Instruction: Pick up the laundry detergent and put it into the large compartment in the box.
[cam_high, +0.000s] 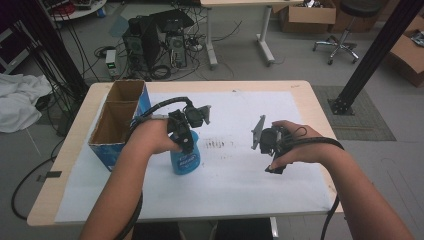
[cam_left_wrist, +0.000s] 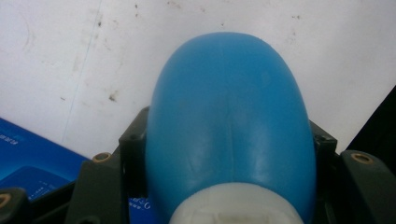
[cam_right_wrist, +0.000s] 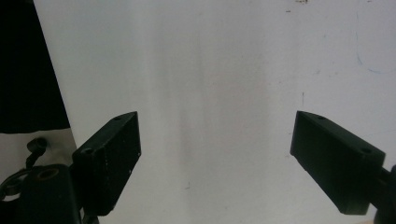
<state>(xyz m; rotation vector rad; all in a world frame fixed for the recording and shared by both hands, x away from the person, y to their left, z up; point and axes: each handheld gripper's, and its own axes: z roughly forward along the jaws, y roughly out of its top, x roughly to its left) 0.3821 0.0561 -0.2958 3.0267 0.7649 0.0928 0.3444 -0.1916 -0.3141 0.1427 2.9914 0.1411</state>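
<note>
Bottle gripped beside the box, not yet moved in

Taking the cardboard box (cam_high: 120, 120) as the mark: just to its right the blue bottle (cam_high: 184, 157) stands upright on the white paper (cam_high: 240, 180), with the left gripper (cam_high: 186, 142) clamped around its body from above. Farther right, well apart from the box, the right gripper (cam_high: 272, 150) hovers over bare paper, jaws spread wide, holding nothing. The grasp looks done; lifting and placing likely remain.

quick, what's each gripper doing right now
Left gripper: shut on the blue bottle.
Right gripper: open, holding nothing, over the white paper.
</note>
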